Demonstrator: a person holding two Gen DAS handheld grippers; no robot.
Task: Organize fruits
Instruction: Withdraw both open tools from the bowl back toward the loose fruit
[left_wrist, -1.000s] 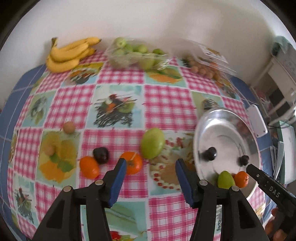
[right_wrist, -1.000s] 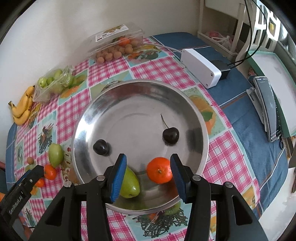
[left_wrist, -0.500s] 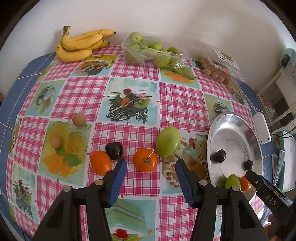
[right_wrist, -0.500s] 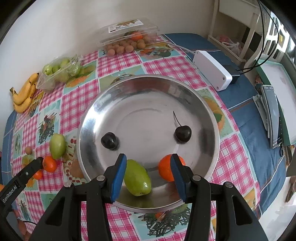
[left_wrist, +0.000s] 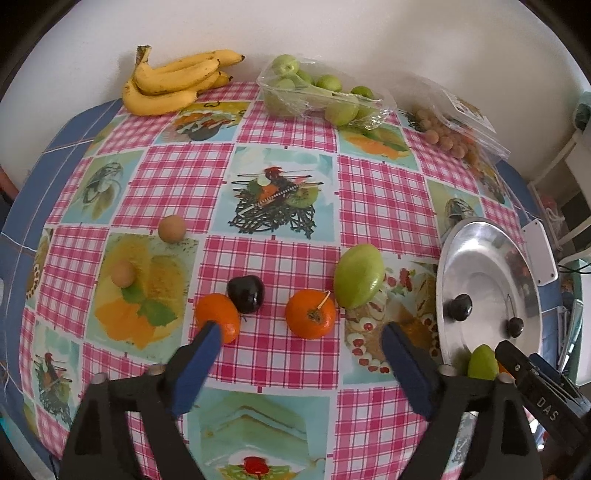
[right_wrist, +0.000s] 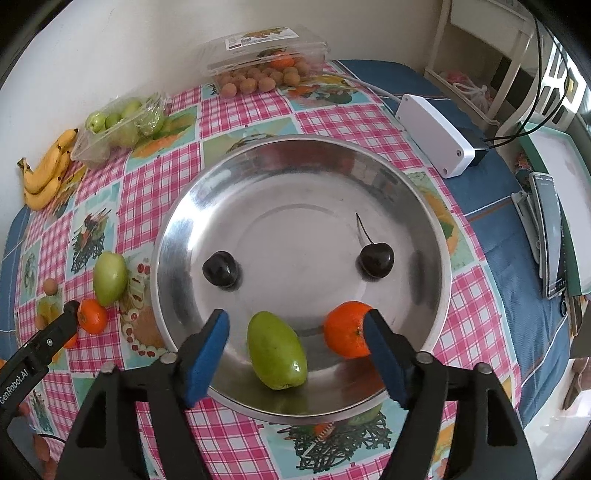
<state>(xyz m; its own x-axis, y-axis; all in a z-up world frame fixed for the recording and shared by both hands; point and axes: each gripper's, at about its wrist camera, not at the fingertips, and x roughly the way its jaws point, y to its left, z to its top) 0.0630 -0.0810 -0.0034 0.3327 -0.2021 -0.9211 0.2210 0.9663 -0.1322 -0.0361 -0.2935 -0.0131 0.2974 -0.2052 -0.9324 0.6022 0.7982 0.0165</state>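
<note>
Over the checked tablecloth my left gripper (left_wrist: 300, 334) hangs with its jaws opening and nothing pressed between them. Just beyond its fingertips lie two oranges (left_wrist: 310, 314) (left_wrist: 217, 322), a dark cherry (left_wrist: 245, 293) and a green fruit (left_wrist: 359, 275). Two small brown fruits (left_wrist: 171, 228) sit further left. My right gripper (right_wrist: 295, 325) hovers above the near rim of the steel plate (right_wrist: 295, 177), jaws opening. In the plate lie a green fruit (right_wrist: 277, 350) between the fingers, an orange (right_wrist: 345, 334) by the right finger, and two cherries (right_wrist: 220, 268) (right_wrist: 376, 260). No pad touches any fruit.
Against the back wall lie bananas (left_wrist: 173, 83), a torn bag of green fruits (left_wrist: 317, 96) and a clear box of brown fruits (right_wrist: 266, 59). Right of the plate sit a white box (right_wrist: 436, 140) with a cable and a phone (right_wrist: 552, 229).
Both grippers' jaws have spread much wider. In the right wrist view the green fruit now sits mid-gap and the orange by the right finger. The left wrist view has shifted slightly.
</note>
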